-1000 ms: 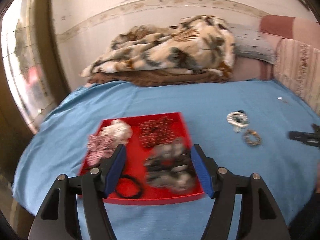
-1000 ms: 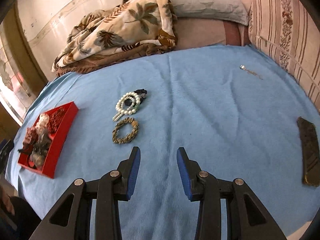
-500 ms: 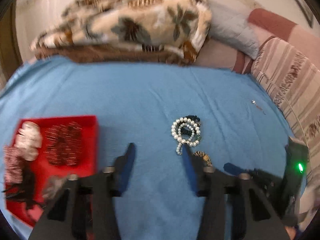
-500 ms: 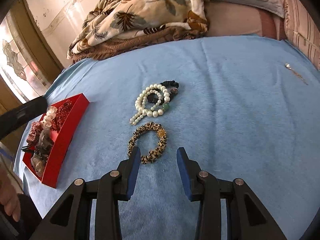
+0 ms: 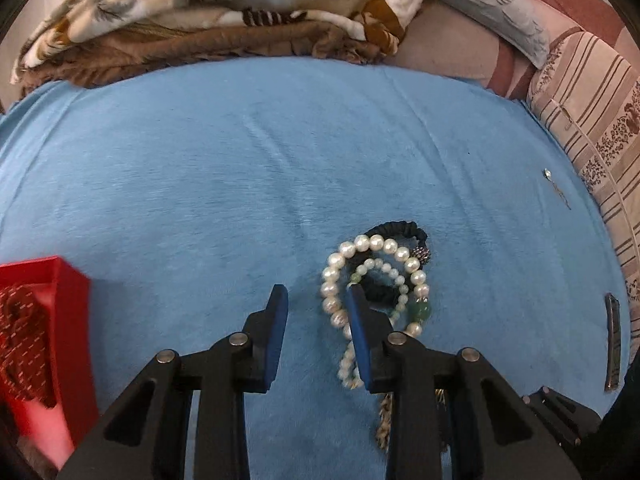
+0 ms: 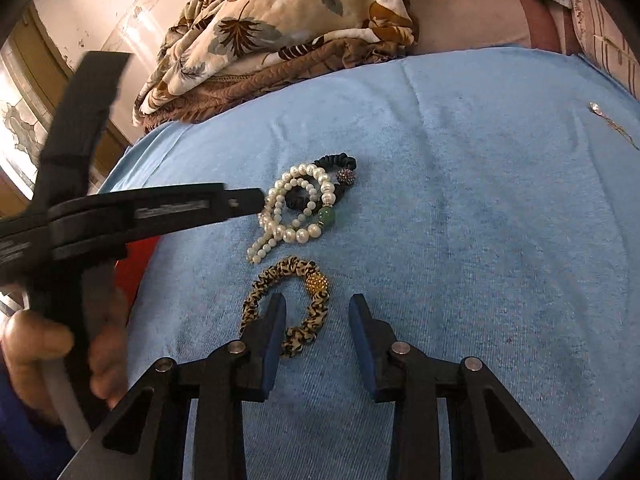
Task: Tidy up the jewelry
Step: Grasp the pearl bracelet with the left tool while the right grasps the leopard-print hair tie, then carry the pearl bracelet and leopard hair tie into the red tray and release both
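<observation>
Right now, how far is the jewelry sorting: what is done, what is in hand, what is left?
Done: several pieces already lie in the red tray. In hand: nothing is gripped; the open left gripper is at the pearl bracelets, and the open right gripper is at the leopard scrunchie. Left: both of those, the black scrunchie and a thin chain lie on the blue sheet.

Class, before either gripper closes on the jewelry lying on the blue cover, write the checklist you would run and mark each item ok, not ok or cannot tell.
1. Left gripper open: ok.
2. Right gripper open: ok.
3. Leopard-print bracelet between the right fingers: not ok; the left finger lies over its ring, and one side sits in the gap.
4. Pearl bracelets between the left fingers: not ok; they lie at the right finger.
5. Pearls free of the black scrunchie: not ok, they overlap.
6. Red tray has room: cannot tell.
</observation>
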`<state>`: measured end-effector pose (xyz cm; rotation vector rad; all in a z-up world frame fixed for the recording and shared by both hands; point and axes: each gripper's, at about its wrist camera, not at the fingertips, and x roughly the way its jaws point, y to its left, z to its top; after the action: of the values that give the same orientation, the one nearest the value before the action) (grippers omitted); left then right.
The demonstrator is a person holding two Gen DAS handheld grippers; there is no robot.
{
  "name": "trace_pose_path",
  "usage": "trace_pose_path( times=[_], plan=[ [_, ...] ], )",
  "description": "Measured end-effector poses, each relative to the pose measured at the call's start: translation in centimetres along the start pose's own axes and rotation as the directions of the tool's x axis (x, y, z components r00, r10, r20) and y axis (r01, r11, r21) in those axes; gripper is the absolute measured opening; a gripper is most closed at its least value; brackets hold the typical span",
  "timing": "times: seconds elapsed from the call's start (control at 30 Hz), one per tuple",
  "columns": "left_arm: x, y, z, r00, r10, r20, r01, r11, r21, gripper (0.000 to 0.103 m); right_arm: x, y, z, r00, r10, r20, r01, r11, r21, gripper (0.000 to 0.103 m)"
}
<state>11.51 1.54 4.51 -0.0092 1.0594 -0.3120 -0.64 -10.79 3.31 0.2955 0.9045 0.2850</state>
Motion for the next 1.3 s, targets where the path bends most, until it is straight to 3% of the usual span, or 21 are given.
trace_pose_path(
  times=[0.07,0.13,0.2,0.27,0.47,0.7,0.83,1.3],
  plan=[
    [0.6,-0.3,-0.1,1.0,0.017,0.001,-0.017,1.0,0.009,0.028,0.1,0.1,0.0,1.0,0.0,0.001,0.0,1.0,-0.001,0.035],
    [0.5,-0.4,-0.2,0.999,0.05,0.011,-0.05,0.999,0.006,0.011,0.2,0.0,0.1,1.0,-0.018,0.0,0.018,1.0,0.001,0.023],
    [0.0,0.3,-0.5,0.999,0.049,0.015,-0.048,0.998,-0.037,0.009,0.1,-0.3,0.2,1.0,-0.023,-0.005,0.023,1.0,0.014,0.011],
    [-0.6,1.5,-1.2,0.998,0.064,0.013,-0.063,0.994,-0.091,0.009,0.0,-0.4,0.2,1.0,-0.026,-0.009,0.026,0.999,0.023,0.008],
    [-3.4,4.3,-5.4,0.996,0.09,0.007,-0.087,0.983,-0.162,0.009,-0.2,-0.3,0.0,0.999,-0.052,-0.013,0.052,0.998,0.029,0.007],
    [-10.7,3.3,-7.8,0.99,-0.016,0.141,0.035,0.991,-0.132,0.009,-1.7,-0.5,-0.4,0.997,-0.075,0.025,0.074,0.996,0.041,0.006],
    [-12.9,1.7,-8.6,0.983,-0.073,0.169,0.091,0.99,-0.103,0.009,-3.0,-0.3,-0.7,0.995,-0.082,0.058,0.08,0.996,0.033,0.006],
    [-17.8,-1.4,-13.4,0.974,-0.039,0.224,0.037,0.999,0.015,0.009,-6.0,1.5,-1.7,0.985,-0.088,0.145,0.092,0.996,-0.019,0.006]
  ],
)
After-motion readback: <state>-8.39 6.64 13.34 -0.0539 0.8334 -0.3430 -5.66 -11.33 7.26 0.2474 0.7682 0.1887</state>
